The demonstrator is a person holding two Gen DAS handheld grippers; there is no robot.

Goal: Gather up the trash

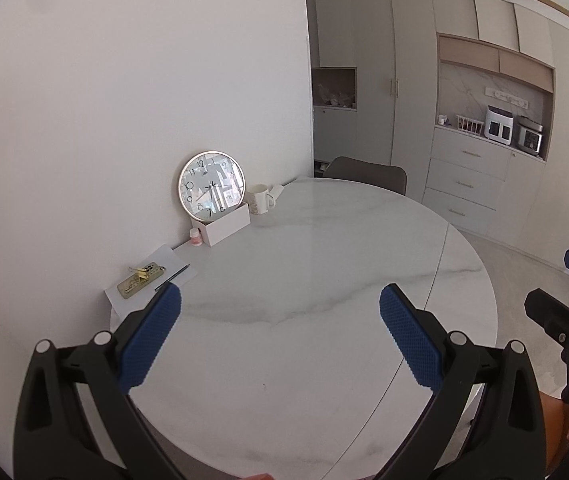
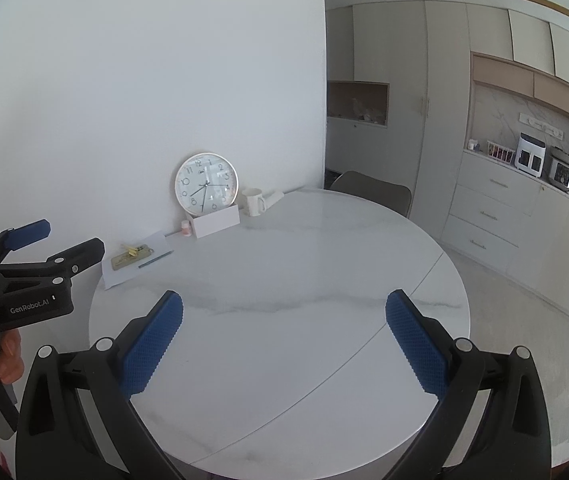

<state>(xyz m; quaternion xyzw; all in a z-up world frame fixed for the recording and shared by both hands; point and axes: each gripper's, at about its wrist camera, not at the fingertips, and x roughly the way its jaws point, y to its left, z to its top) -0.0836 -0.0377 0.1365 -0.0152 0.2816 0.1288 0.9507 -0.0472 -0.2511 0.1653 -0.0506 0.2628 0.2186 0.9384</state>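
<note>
My left gripper (image 1: 280, 300) is open and empty above the near part of a round white marble table (image 1: 304, 280). My right gripper (image 2: 284, 306) is open and empty above the same table (image 2: 304, 272). The left gripper also shows at the left edge of the right wrist view (image 2: 56, 236), open. The right gripper shows at the right edge of the left wrist view (image 1: 556, 284). No clear trash item shows between either pair of fingers. A small pink-capped bottle (image 1: 195, 237) stands by the wall.
Against the wall stand a round clock (image 1: 211, 183) on a white box (image 1: 226, 224), a white mug (image 1: 259, 199), and a paper sheet (image 1: 152, 276) with a phone, yellow clips and a pen. A grey chair (image 1: 364, 174) is behind the table. Cabinets line the right.
</note>
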